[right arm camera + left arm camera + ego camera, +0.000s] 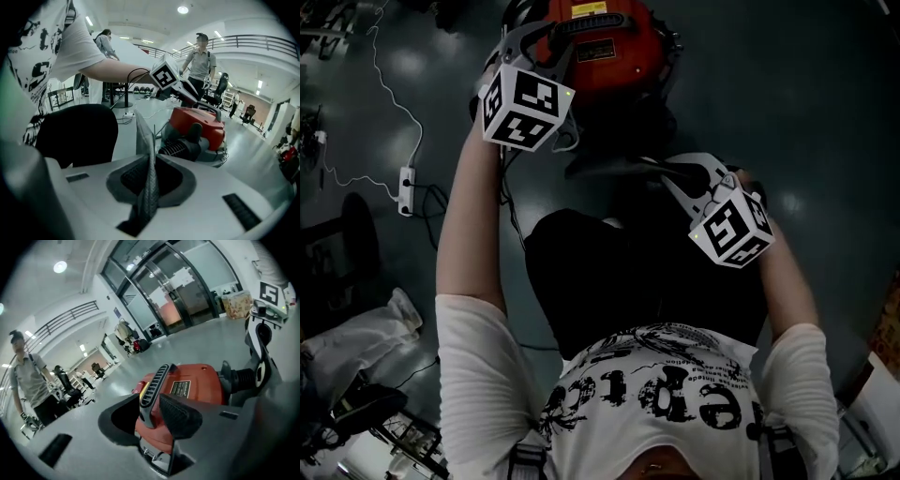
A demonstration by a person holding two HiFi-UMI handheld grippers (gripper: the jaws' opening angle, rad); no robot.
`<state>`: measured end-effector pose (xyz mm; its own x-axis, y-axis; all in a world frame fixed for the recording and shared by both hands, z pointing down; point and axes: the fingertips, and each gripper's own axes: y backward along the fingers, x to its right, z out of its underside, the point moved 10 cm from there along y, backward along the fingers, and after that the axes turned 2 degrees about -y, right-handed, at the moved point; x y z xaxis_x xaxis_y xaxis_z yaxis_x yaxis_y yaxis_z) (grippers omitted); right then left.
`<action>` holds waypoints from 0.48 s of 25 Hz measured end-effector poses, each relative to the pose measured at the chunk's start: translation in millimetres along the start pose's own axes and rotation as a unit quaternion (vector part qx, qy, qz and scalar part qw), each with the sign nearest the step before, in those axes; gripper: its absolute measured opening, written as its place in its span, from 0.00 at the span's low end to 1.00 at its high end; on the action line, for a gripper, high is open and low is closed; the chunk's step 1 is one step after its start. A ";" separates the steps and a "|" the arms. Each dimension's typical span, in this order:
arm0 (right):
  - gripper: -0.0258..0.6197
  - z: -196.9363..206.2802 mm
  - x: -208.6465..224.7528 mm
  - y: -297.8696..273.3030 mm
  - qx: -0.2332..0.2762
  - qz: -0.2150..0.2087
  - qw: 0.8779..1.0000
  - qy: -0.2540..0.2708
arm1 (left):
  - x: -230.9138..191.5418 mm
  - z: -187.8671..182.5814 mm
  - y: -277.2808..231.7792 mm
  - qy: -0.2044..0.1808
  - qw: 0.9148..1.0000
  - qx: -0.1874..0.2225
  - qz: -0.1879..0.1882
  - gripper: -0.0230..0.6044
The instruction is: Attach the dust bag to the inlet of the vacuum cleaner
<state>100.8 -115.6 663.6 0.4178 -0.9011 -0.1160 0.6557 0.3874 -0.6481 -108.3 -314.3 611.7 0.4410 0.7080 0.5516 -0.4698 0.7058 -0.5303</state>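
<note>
The red vacuum cleaner (609, 47) sits on the floor in front of me. The dust bag (144, 140) shows as a grey fold of fabric just short of the vacuum cleaner's hose end, pinched tight in my right gripper (150, 176). My left gripper (158, 411) is at the vacuum cleaner's top, jaws apart, with its grey handle (154, 380) between them.

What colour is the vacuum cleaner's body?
The vacuum cleaner is red; clearest in the left gripper view.
</note>
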 end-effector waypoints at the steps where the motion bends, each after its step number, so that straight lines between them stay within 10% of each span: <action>1: 0.08 1.4 0.9 -1.5 0.000 -0.001 1.000 -0.004 | 0.4 -2.7 -5.4 -0.019 1.000 -0.008 0.017 0.22; 7: 0.08 4.5 1.8 -5.2 0.001 0.004 1.000 -0.011 | 0.1 -16.5 -38.1 -0.148 0.986 -0.050 0.051 0.24; 12: 0.08 5.2 -0.3 -11.7 -0.003 0.011 0.999 0.035 | -1.2 -16.5 -49.5 -0.174 0.983 -0.037 0.054 0.22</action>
<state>96.2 -118.8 675.1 0.3861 -0.9043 -0.1821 0.6438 0.4055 -0.6489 -73.0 -349.7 626.7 0.0972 0.7356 0.6704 -0.4364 0.6369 -0.6356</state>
